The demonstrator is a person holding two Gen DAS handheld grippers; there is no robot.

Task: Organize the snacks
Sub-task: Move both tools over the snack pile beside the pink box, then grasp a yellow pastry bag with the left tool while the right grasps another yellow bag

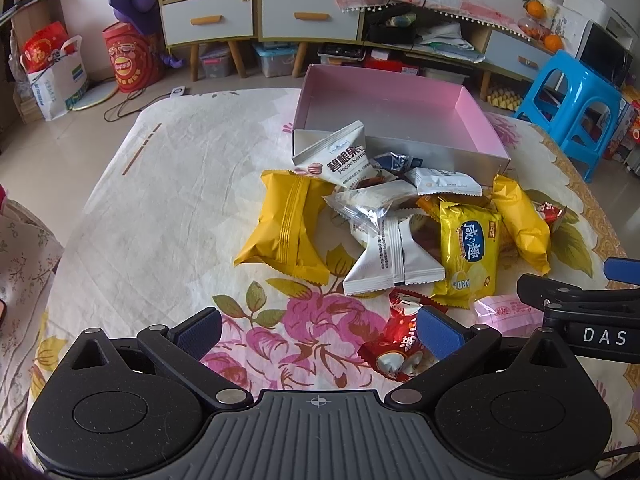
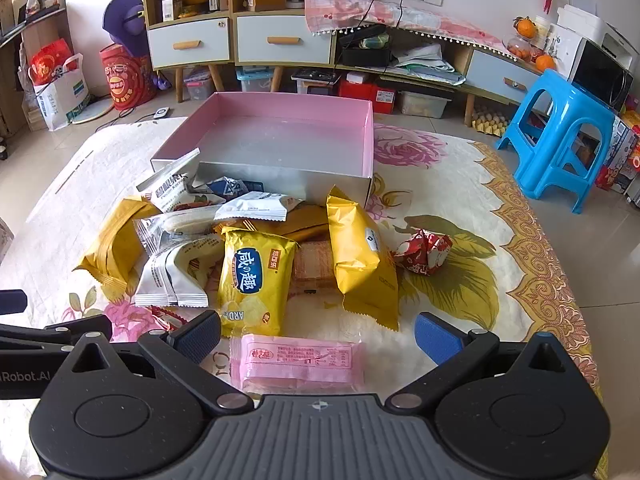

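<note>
A pile of snack packets lies on a floral cloth in front of an empty pink-lined box point(image 1: 476, 120) point(image 2: 368, 140). The pile holds yellow packets point(image 1: 288, 232) point(image 2: 360, 260), white packets point(image 1: 392, 264) point(image 2: 176, 276), a yellow biscuit bag point(image 1: 468, 252) point(image 2: 252, 280) and a red candy wrapper point(image 2: 424, 252). My left gripper point(image 1: 320, 332) stands open over the cloth, its right finger above a red packet point(image 1: 396, 344). My right gripper point(image 2: 320, 336) is open around a pink packet point(image 2: 296, 360) lying between its fingers. The right gripper's body point(image 1: 580, 312) shows at the left wrist view's right edge.
The cloth-covered table point(image 1: 168, 208) has bare room at its left. A blue plastic stool point(image 2: 560, 136) stands on the floor to the right. Cabinets with drawers point(image 2: 280, 40), storage bins and bags point(image 1: 56, 72) line the far wall.
</note>
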